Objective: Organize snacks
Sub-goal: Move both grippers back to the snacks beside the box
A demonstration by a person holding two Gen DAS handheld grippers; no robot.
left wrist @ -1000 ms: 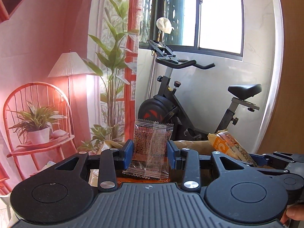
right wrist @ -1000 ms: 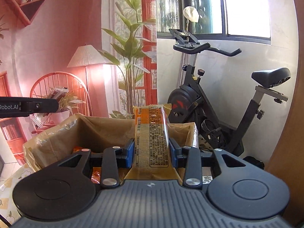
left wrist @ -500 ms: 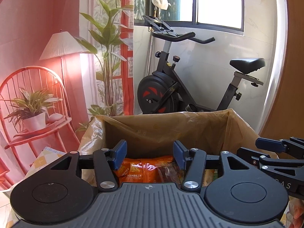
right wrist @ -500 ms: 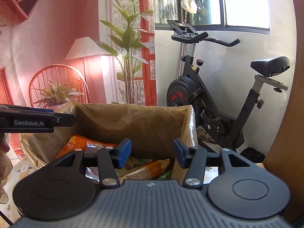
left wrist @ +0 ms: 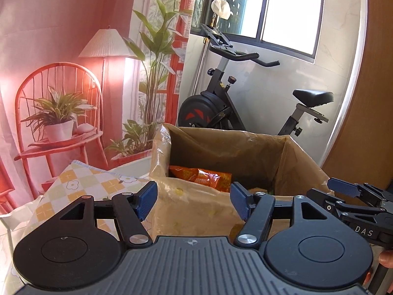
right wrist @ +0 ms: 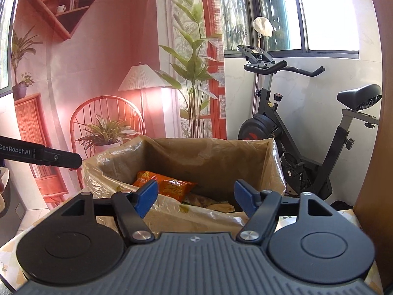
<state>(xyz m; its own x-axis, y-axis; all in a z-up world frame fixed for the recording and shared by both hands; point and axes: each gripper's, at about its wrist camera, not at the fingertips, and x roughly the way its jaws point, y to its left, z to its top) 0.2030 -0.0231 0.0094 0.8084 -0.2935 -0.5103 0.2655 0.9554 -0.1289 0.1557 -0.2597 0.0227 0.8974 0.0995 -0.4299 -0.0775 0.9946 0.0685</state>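
Both the left gripper (left wrist: 194, 201) and right gripper (right wrist: 195, 198) had just been opening, jaws spread with nothing between them. Orange snack packets (right wrist: 167, 184) already lay inside the lined cardboard box (right wrist: 208, 157); whether more remained outside could not be told.

Off to your far right stands a black exercise bike (right wrist: 289, 132) against a pale wall, its seat (right wrist: 359, 97) on the right and a white cloth (right wrist: 263, 26) hung on a pole above the handlebars, with a window (left wrist: 292, 9) behind it. To your left hangs a pink backdrop (left wrist: 49, 24) printed with a red chair (left wrist: 59, 113), a potted plant (left wrist: 57, 115), a floor lamp (right wrist: 141, 78) and tall green leaves (right wrist: 194, 73). Near left, you see a checked cloth (left wrist: 81, 184) with flower prints.
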